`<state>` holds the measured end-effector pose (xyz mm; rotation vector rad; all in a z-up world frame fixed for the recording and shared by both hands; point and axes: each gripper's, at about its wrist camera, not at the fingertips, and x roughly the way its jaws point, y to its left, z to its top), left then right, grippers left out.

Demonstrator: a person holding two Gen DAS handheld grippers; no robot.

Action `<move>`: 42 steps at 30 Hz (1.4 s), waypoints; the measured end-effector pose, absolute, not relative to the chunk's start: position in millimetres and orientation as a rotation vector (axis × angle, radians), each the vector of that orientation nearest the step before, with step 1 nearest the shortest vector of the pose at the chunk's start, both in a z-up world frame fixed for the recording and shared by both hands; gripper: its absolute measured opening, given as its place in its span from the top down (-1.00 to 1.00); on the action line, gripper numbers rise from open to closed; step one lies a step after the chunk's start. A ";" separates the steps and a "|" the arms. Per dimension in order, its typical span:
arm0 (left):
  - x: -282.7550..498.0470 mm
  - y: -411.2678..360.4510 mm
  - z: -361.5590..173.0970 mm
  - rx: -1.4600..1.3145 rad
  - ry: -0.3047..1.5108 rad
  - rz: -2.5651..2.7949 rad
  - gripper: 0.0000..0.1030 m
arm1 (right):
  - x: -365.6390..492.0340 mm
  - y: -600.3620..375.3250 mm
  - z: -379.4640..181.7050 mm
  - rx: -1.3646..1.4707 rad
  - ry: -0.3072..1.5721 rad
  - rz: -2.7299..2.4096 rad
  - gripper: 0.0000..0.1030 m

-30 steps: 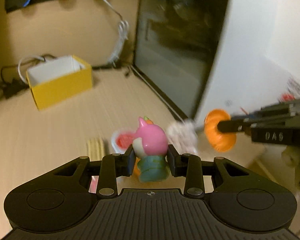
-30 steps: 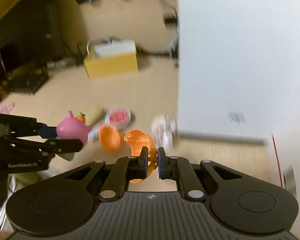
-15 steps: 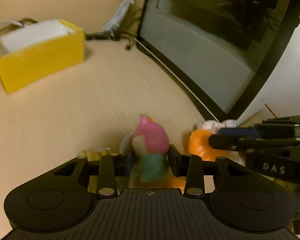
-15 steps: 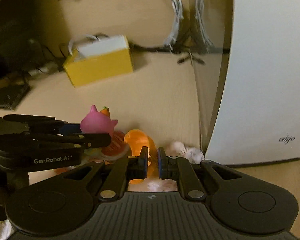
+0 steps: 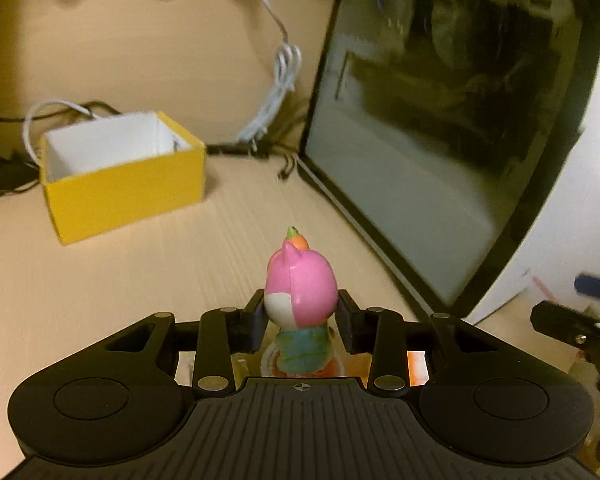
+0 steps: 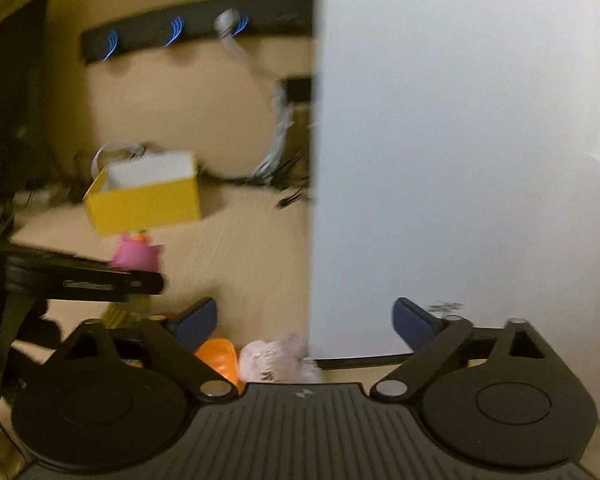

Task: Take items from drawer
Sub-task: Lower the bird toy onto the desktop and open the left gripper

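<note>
My left gripper (image 5: pixel 300 314) is shut on a pink toy figure (image 5: pixel 300 296) with a teal body and a small orange top, held upright over the wooden desk. Under it I glimpse orange and red toys. In the right wrist view the same left gripper (image 6: pixel 80 276) comes in from the left with the pink figure (image 6: pixel 136 254). My right gripper (image 6: pixel 306 314) has its jaws opening wide, and nothing is between them. Below it on the desk lie an orange toy (image 6: pixel 218 360) and a pale pink fluffy item (image 6: pixel 276 356). The right gripper's fingertips (image 5: pixel 580 308) show at the left wrist view's right edge.
A yellow open box (image 5: pixel 120 184) with a white inside stands at the back left. A white computer case with a dark glass side (image 5: pixel 440 160) walls off the right. White cables (image 5: pixel 276 92) hang at the back, under a dark bar with blue lights (image 6: pixel 172 38).
My right gripper was shut on the orange toy; it has let go and its jaws stand wide, the toy now lying below. The left gripper still holds the pink figure and has shifted.
</note>
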<state>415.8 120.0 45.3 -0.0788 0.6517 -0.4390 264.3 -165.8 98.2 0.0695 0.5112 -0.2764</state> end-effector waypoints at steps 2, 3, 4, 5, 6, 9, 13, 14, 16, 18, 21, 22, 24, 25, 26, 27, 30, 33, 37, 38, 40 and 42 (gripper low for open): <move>396.7 121.4 54.3 -0.104 0.628 -0.450 0.24 | 253.3 -171.4 99.4 0.069 0.499 -0.305 -0.96; 387.4 118.9 58.1 -0.106 0.621 -0.461 0.24 | 247.5 -173.7 99.1 0.054 0.499 -0.315 -0.96; 376.5 116.4 60.8 -0.104 0.617 -0.473 0.24 | 241.4 -175.1 98.2 0.039 0.500 -0.322 -0.96; 365.0 113.1 61.8 -0.100 0.617 -0.488 0.24 | 237.4 -176.3 96.3 0.027 0.504 -0.324 -0.96; 353.8 108.8 61.5 -0.094 0.622 -0.507 0.24 | 231.1 -177.7 94.4 0.014 0.513 -0.323 -0.96; 321.3 96.1 57.0 -0.072 0.651 -0.561 0.24 | 212.1 -179.7 85.1 -0.023 0.566 -0.275 -0.96; 273.3 77.5 41.7 -0.028 0.692 -0.621 0.23 | 180.2 -181.9 68.0 -0.047 0.609 -0.262 -0.96; 262.4 72.4 34.2 -0.005 0.716 -0.629 0.23 | 173.4 -181.3 63.3 -0.056 0.614 -0.265 -0.96; 248.9 65.6 20.0 0.029 0.766 -0.634 0.23 | 157.8 -182.3 52.2 -0.060 0.629 -0.269 -0.96; 238.5 59.1 2.1 0.050 0.836 -0.631 0.22 | 146.5 -183.2 41.0 -0.063 0.653 -0.249 -0.96; 225.7 54.6 -16.5 0.051 0.897 -0.610 0.22 | 135.1 -184.1 22.5 -0.076 0.680 -0.214 -0.96; 222.2 54.7 -20.5 0.051 0.911 -0.601 0.22 | 135.5 -184.2 16.5 -0.082 0.684 -0.213 -0.96; 220.6 52.2 -28.6 0.052 0.945 -0.571 0.22 | 137.0 -185.2 4.3 -0.096 0.697 -0.223 -0.96; 221.2 51.4 -31.1 0.054 0.956 -0.557 0.22 | 136.3 -186.8 -0.1 -0.096 0.699 -0.227 -0.96; 220.7 51.5 -34.7 0.056 0.969 -0.536 0.22 | 137.5 -188.6 -3.6 -0.088 0.699 -0.228 -0.96; 220.3 52.5 -36.4 0.056 0.974 -0.520 0.22 | 137.9 -190.3 -8.3 -0.077 0.699 -0.232 -0.96; 217.2 52.8 -40.1 0.078 0.988 -0.469 0.22 | 136.9 -195.5 -20.2 -0.044 0.731 -0.249 -0.90; 211.9 52.9 -42.9 0.098 1.000 -0.452 0.22 | 132.7 -199.6 -18.5 -0.009 0.713 -0.246 -0.87; 210.8 40.0 -47.9 0.152 1.008 -0.490 0.22 | 126.4 -199.4 -21.3 0.002 0.730 -0.198 -0.87; 211.4 35.4 -49.5 0.167 1.010 -0.507 0.22 | 124.3 -199.2 -21.2 0.004 0.729 -0.198 -0.87; 216.6 24.6 -53.4 0.202 1.014 -0.536 0.22 | 121.4 -200.4 -21.6 0.020 0.741 -0.191 -0.87; 225.4 15.6 -60.7 0.212 1.048 -0.550 0.22 | 117.5 -204.3 -22.1 0.056 0.755 -0.190 -0.87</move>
